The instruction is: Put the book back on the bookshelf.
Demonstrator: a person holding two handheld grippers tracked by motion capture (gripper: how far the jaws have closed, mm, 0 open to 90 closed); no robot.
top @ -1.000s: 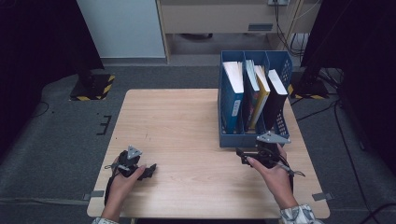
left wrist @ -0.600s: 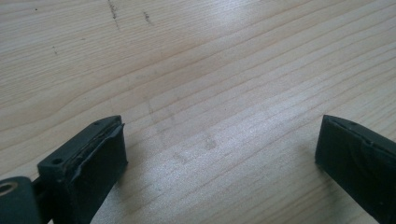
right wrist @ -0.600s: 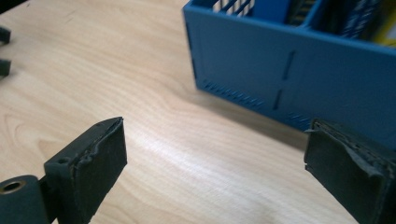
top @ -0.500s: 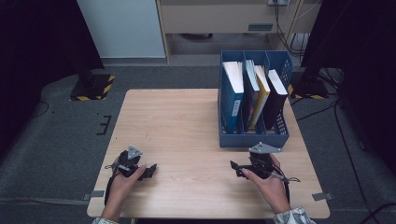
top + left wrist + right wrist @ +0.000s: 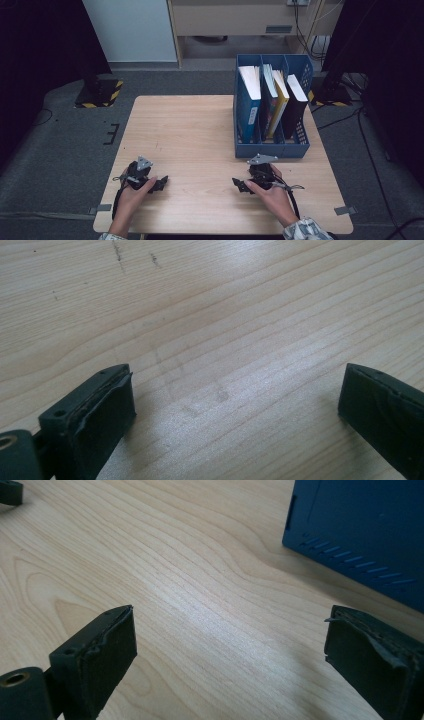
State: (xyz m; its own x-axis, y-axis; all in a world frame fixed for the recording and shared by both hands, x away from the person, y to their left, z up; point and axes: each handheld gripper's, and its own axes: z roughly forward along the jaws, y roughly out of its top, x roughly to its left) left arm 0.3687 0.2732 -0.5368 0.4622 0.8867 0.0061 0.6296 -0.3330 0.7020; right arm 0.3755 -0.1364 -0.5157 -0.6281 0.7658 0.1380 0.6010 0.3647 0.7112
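Left tool [image 5: 161,184] and right tool [image 5: 239,185] rest low at the near edge of the wooden table [image 5: 190,130], well apart, each with jaws spread wide over bare wood and holding nothing. Blue file rack [image 5: 272,148] with upright books [image 5: 274,97] stands just beyond the right tool, apart from it

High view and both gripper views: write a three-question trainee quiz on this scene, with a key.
1. True or false: the right gripper holds a book.
2. How many compartments does the blue file rack have? A two, B three, C five.
3. Fill in: both grippers rest on the wooden ____.

Key: 1 false, its jaws stand open and hold nothing, as do the left gripper's. 2 B. 3 table.
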